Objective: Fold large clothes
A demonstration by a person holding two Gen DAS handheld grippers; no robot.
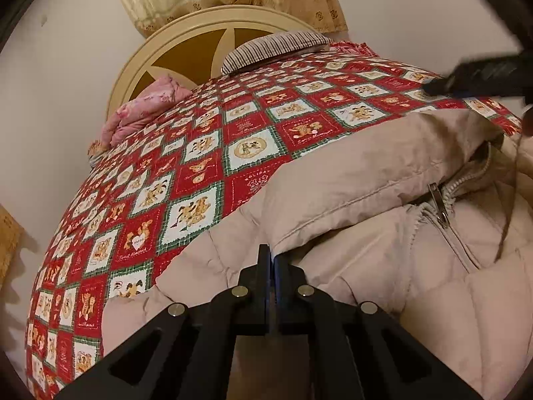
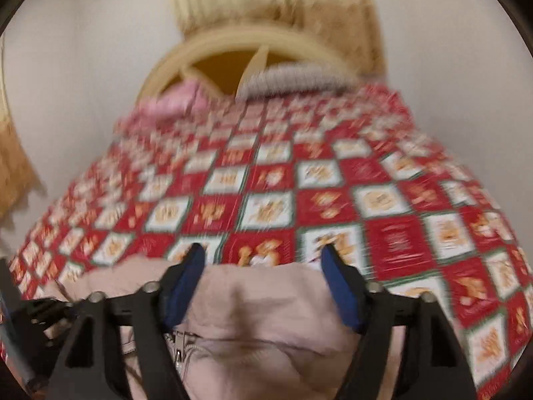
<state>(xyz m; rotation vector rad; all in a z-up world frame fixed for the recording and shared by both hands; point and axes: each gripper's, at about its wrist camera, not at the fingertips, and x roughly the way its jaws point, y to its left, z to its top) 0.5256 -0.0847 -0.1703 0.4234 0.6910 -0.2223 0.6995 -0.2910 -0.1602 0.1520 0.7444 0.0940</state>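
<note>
Two tongs over beige jacket: left tongs clamped on jacket edge; right tongs apart, empty.

Bed, red patchwork quilt; on it beige padded jacket, striped pillow, pink bundle.

Right hand-held gripper spread wide, nothing clasped; beige jacket beneath the fingers, red patchwork bedspread ahead, blurred.

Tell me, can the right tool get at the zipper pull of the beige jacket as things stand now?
Probably yes. The right tool is open above the beige jacket, and the zipper pull lies uncovered just below its left finger; the left tool grips elsewhere.
</note>
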